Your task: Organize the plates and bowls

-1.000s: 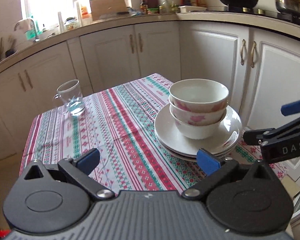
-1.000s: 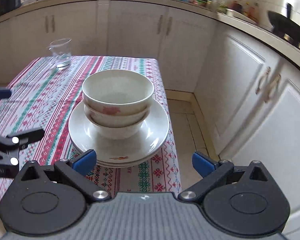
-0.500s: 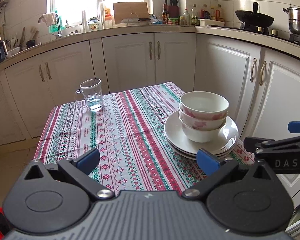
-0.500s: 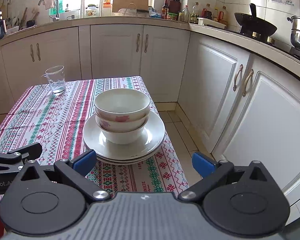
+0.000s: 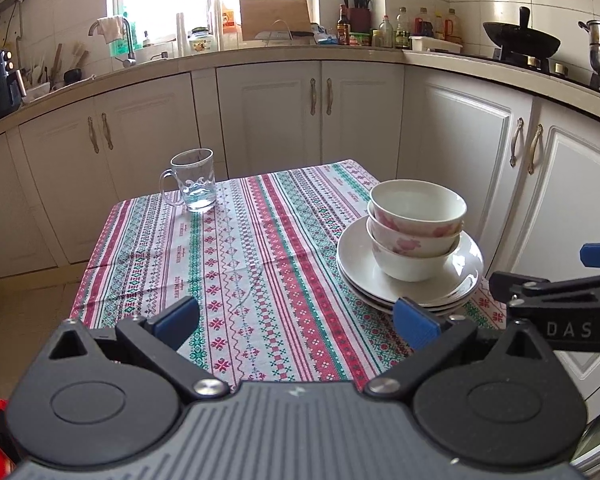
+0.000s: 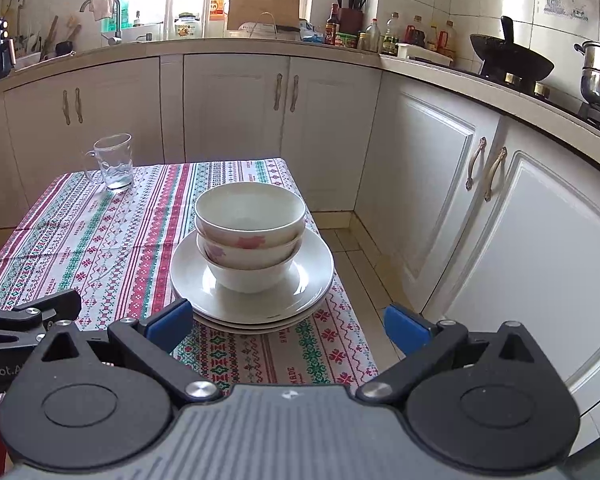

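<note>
Cloth-covered counter (image 5: 260, 248) bearing, at its right edge, stacked plates (image 6: 252, 304) under three nested bowls (image 6: 250, 236); left hand-held gripper (image 5: 296, 320) and right hand-held gripper (image 6: 288, 322), both wide open and empty, hang short of them, stacking apparently complete, next move probably a two-sided grasp of the plate rims.

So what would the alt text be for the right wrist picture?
Three nested bowls sit on stacked plates near the edge of a striped tablecloth, framed by an open right gripper with blue-tipped fingers. A glass mug stands at the far corner; kitchen cabinets lie behind.
</note>
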`<state>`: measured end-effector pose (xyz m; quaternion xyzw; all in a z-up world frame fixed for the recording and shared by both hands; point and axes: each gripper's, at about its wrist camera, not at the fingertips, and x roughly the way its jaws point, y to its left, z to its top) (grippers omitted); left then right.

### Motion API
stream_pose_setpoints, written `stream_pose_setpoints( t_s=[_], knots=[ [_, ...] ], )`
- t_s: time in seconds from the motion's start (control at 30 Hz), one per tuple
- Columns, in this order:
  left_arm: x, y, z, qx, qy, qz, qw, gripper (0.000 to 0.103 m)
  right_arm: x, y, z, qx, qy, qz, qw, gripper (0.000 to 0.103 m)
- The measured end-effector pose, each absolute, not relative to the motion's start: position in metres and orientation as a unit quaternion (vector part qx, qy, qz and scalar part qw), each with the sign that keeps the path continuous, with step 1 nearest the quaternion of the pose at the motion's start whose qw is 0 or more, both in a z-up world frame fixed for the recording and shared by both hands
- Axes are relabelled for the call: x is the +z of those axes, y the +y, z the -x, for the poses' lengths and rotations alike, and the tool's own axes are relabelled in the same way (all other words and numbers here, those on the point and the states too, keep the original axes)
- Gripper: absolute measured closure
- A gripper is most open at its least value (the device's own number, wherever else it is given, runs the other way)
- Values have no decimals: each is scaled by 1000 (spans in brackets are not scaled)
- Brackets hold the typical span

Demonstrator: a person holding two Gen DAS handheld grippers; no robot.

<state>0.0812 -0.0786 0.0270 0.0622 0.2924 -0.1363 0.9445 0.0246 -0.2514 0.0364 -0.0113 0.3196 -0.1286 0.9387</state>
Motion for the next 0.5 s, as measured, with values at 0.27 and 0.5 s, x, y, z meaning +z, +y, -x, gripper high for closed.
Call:
stream_pose_setpoints(
  t_s=[0.27, 0.5],
  knots=[
    [27, -78, -81, -133, 294, -61, 945, 1, 38, -251, -24, -129, 318, 13, 939, 0],
    [28, -78, -80, -132, 293, -60, 945, 1, 38, -251, -24, -130, 317, 14, 939, 0]
  ],
)
